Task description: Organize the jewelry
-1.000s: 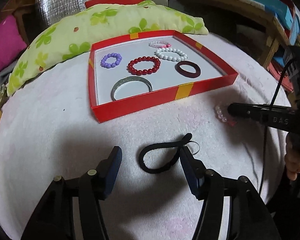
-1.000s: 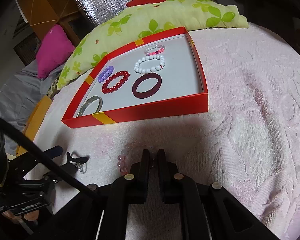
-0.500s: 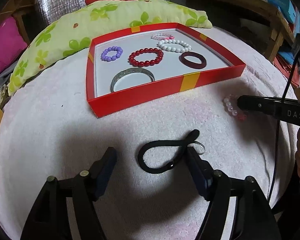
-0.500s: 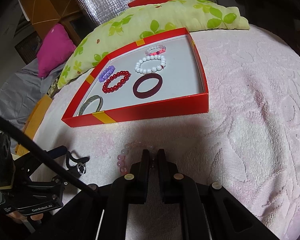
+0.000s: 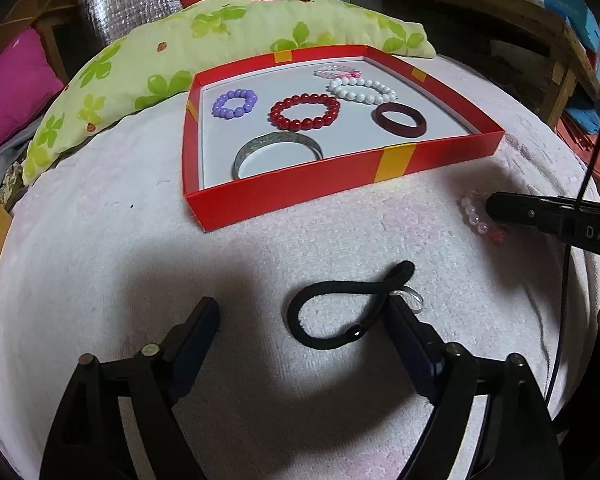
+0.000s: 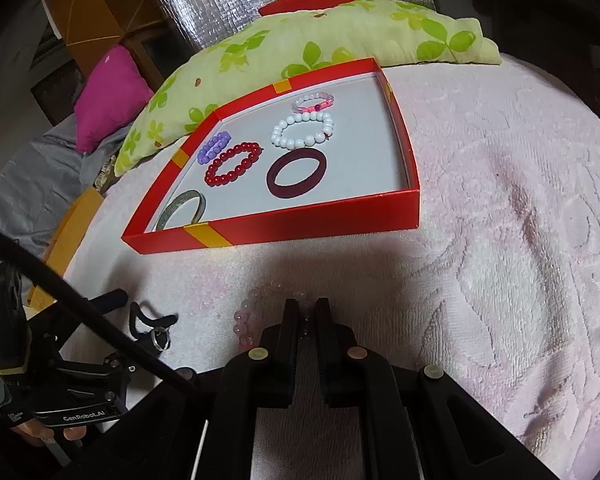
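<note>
A red tray [image 5: 340, 184] [image 6: 300, 224] on the white towel holds several bracelets: purple [image 5: 235, 103], red [image 5: 305, 112], white [image 5: 360, 91], a dark bangle [image 5: 399, 120] and a silver bangle [image 5: 277, 149]. My left gripper [image 5: 304, 316] is open around a black hair band [image 5: 340, 312] lying on the towel, with a small metal ring [image 5: 410, 300] by the right finger. My right gripper [image 6: 308, 308] is shut on a pale pink bead bracelet [image 6: 246, 320], which also shows in the left wrist view [image 5: 476, 216].
A green floral pillow [image 5: 180, 64] lies behind the tray, a pink cushion [image 5: 8, 88] at far left. Wooden shelving with boxes [image 5: 560, 20] stands at the right. The towel [image 6: 520, 240] spreads right of the tray.
My left gripper has drawn back a little from the tray; the hair band stays between its open fingers. The right gripper stays shut on the pink bracelet, hardly moving.
</note>
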`<state>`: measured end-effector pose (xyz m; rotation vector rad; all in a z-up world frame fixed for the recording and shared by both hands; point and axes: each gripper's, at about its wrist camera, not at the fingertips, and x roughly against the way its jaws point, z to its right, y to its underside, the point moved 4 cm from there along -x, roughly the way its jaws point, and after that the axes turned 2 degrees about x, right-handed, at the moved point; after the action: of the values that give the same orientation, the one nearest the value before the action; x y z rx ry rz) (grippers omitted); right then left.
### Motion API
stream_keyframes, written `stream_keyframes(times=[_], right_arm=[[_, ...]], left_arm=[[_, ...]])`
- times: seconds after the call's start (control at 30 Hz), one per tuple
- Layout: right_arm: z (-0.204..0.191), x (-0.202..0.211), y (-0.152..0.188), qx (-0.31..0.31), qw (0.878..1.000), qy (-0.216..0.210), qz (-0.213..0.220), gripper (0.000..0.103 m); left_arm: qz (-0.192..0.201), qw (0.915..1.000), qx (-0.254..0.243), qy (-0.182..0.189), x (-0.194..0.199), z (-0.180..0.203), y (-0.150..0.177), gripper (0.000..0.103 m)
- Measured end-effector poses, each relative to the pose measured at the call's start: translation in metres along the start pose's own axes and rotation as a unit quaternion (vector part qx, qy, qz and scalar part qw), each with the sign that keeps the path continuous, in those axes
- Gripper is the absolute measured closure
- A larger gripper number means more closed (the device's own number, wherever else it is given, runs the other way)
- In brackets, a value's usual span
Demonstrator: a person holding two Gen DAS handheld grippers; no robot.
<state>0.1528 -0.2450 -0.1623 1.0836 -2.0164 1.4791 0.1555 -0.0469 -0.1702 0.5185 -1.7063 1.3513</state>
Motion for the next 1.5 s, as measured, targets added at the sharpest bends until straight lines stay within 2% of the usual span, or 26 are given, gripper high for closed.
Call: stream_keyframes(times=[0.17, 0.3, 0.47, 0.6, 0.77, 0.9, 0.97, 1.07, 1.17, 1.27, 1.37, 1.43, 1.5], right_arm=[[-0.002, 0.0, 0.001, 0.011, 1.0, 0.007, 0.002, 0.092], [-0.002, 0.001, 0.001, 0.012, 1.0, 0.008, 0.003, 0.092], [-0.002, 0.001, 0.001, 0.011, 1.0, 0.006, 0.003, 0.092], [-0.002, 0.001, 0.001, 0.008, 1.0, 0.004, 0.002, 0.092], [0.0, 0.002, 0.001, 0.006, 1.0, -0.001, 0.001, 0.092], [0.002, 0.004, 0.001, 0.004, 1.0, -0.011, 0.0, 0.092], [0.003, 0.005, 0.002, 0.001, 1.0, -0.019, -0.001, 0.092], [0.002, 0.006, 0.003, 0.009, 1.0, -0.028, -0.002, 0.092], [0.001, 0.007, 0.005, 0.012, 0.999, -0.031, -0.003, 0.092], [0.004, 0.005, 0.005, 0.001, 0.999, -0.035, -0.007, 0.092], [0.004, 0.004, 0.005, 0.0, 0.999, -0.034, -0.008, 0.092], [0.002, 0.004, 0.005, 0.007, 1.0, -0.029, -0.006, 0.092], [0.001, 0.005, 0.005, 0.012, 1.0, -0.026, -0.005, 0.092]], left_arm=[[0.0, 0.9999, 0.01, -0.002, -0.002, -0.003, 0.0, 0.01], [-0.008, 0.9996, 0.026, -0.001, -0.006, -0.009, 0.002, 0.0], [0.008, 0.9997, 0.024, -0.001, -0.005, -0.009, 0.006, 0.0], [-0.008, 0.9995, 0.028, 0.014, -0.004, -0.012, 0.002, 0.0], [0.01, 0.9998, -0.01, 0.012, 0.007, -0.001, -0.004, 0.0], [0.036, 0.9977, -0.036, 0.046, 0.021, 0.014, -0.012, 0.0], [0.042, 0.9966, -0.051, 0.05, 0.023, 0.02, -0.013, 0.0], [0.03, 0.9956, -0.082, 0.033, 0.014, 0.026, -0.011, 0.0], [0.012, 0.9961, -0.082, 0.028, 0.003, 0.025, -0.006, 0.0], [0.008, 0.9967, -0.071, 0.039, 0.001, 0.023, -0.006, 0.0], [0.005, 0.996, -0.073, 0.051, 0.0, 0.025, -0.005, 0.009], [0.009, 0.9943, -0.08, 0.071, 0.005, 0.03, -0.004, 0.027], [0.013, 0.9925, -0.089, 0.082, 0.008, 0.035, -0.003, 0.037]])
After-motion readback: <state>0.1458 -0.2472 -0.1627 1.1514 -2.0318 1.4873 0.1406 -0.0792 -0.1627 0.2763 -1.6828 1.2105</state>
